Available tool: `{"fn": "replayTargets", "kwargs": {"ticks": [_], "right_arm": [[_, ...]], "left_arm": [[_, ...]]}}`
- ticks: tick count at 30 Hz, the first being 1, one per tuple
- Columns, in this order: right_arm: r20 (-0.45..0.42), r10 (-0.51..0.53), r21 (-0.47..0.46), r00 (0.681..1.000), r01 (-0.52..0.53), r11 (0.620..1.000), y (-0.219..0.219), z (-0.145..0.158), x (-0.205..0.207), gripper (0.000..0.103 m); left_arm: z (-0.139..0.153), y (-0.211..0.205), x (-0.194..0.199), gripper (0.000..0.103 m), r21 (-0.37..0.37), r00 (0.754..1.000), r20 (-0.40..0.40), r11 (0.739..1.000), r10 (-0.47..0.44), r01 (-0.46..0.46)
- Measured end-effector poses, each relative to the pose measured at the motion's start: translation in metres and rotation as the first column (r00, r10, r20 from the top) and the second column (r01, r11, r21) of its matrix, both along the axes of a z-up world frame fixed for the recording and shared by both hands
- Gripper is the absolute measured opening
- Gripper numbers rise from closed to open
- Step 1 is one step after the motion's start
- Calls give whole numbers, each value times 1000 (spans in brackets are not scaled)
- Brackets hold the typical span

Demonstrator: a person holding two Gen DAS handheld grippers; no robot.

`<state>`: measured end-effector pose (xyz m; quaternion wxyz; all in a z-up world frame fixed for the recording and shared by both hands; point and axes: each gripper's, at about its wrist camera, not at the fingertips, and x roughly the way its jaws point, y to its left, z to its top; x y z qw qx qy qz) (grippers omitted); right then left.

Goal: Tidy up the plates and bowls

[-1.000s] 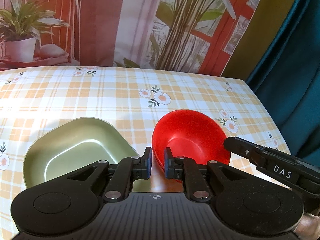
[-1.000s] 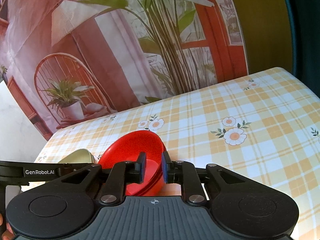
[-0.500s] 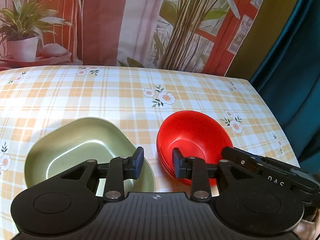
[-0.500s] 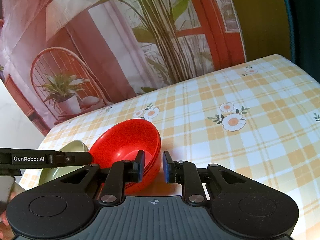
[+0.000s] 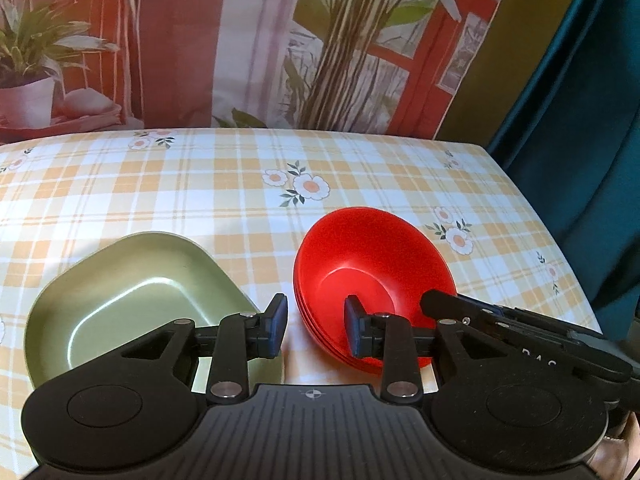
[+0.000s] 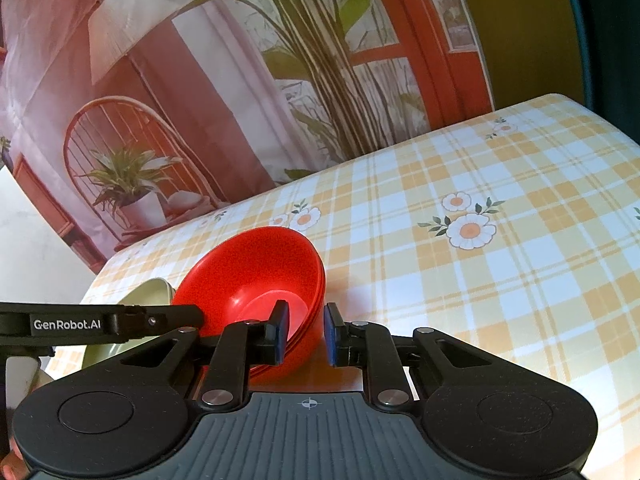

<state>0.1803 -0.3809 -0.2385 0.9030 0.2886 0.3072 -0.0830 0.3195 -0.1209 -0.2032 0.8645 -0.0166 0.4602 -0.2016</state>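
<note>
A stack of red bowls [image 5: 372,256] sits tilted on the checked tablecloth, with a green rounded-square dish [image 5: 132,288] just to its left. My left gripper [image 5: 316,324] is open. Its jaws straddle the stack's near-left rim without pressing: one pad is outside and one inside. In the right wrist view my right gripper [image 6: 306,332] is shut on the red bowls [image 6: 248,268] at their right rim, one pad inside and one outside. One of its fingers [image 5: 460,308] reaches the rim from the right. The green dish [image 6: 156,292] peeks out behind the left gripper's finger [image 6: 120,322].
The yellow checked tablecloth [image 5: 200,200] with daisy prints stretches beyond the dishes to a printed backdrop [image 5: 280,40] of plants and a window. The table's right edge borders a teal curtain [image 5: 580,160].
My left gripper's jaws have parted and let go of the red bowls' rim. The right gripper has kept its hold and the bowls have barely shifted.
</note>
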Motion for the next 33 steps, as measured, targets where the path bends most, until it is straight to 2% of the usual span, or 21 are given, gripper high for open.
{"fn": "replayTargets", "kwargs": {"ticks": [3, 5, 7, 16, 26, 33], "right_arm": [[-5, -5, 11, 1000, 5, 1000, -1, -3, -1, 17], [-8, -8, 18, 1000, 8, 1000, -1, -4, -1, 17], [-8, -10, 28, 1000, 10, 1000, -2, -5, -1, 17], [-5, -5, 29, 1000, 5, 1000, 0, -4, -2, 15], [18, 23, -7, 1000, -23, 1000, 8, 22, 3, 15], [33, 78, -23, 996, -77, 997, 29, 42, 18, 15]], "left_arm": [[-1, 0, 0, 30, -7, 1000, -3, 1000, -1, 1], [-2, 0, 0, 21, -11, 1000, -6, 1000, -5, 5], [-3, 0, -1, 18, -20, 1000, -11, 1000, -13, 12], [-2, 0, -3, 17, -22, 1000, -4, 1000, -12, 12], [16, 12, -5, 17, -65, 1000, 21, 998, 6, -5], [32, 40, -12, 17, -89, 997, 50, 995, 55, -50]]}}
